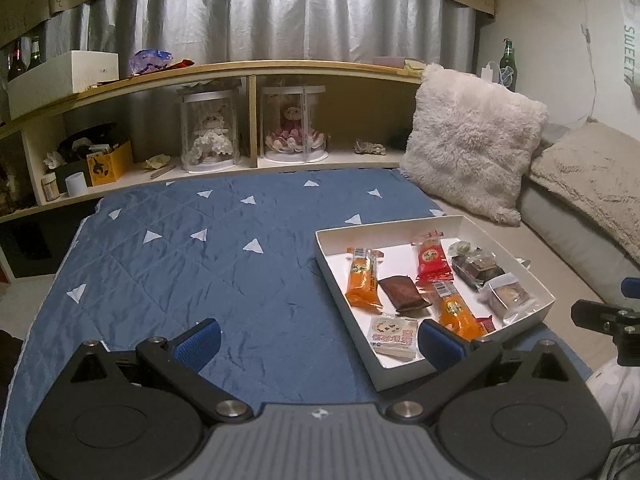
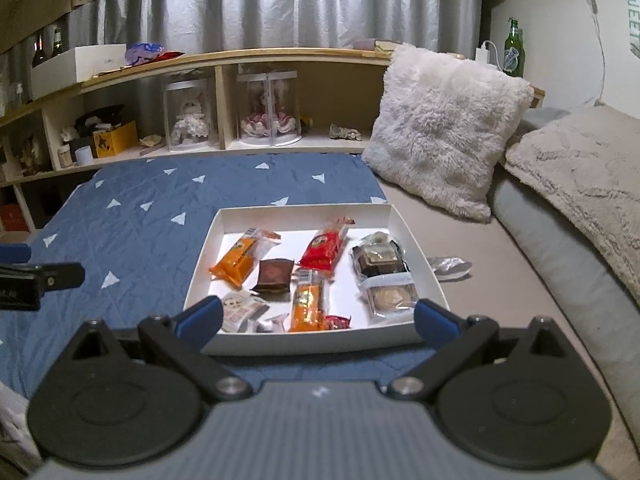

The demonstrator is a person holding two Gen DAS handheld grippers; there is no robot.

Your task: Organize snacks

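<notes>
Both of my tools are spread wide and carrying nothing: my left gripper (image 1: pixel 318 342) hangs over the blue quilt (image 1: pixel 180 248) just left of the white tray (image 2: pixel 394 222), and my right gripper (image 2: pixel 318 320) sits at the tray's near edge, fingers straddling its width. The snacks all lie loose inside the tray, which rests on the bed near the fluffy pillow (image 2: pixel 444 120). They should be light, crinkly foil and plastic packets, slippery and easy to crush, so I would pinch each across its short width at mid-body and not by the thin sealed ends. The far orange bar (image 2: pixel 236 262) runs lengthwise from near-left to far-right; the red packet (image 2: pixel 324 250) leans the same way. The near orange bar (image 2: pixel 307 304) points almost straight away from me. The small brown packet (image 2: pixel 273 276) is squarish with no clear long axis. The clear-wrapped cakes (image 2: pixel 390 294) on the right look stiffer but probably fragile. A crumpled silver wrapper (image 2: pixel 450 267) lies outside, just right of the tray.
</notes>
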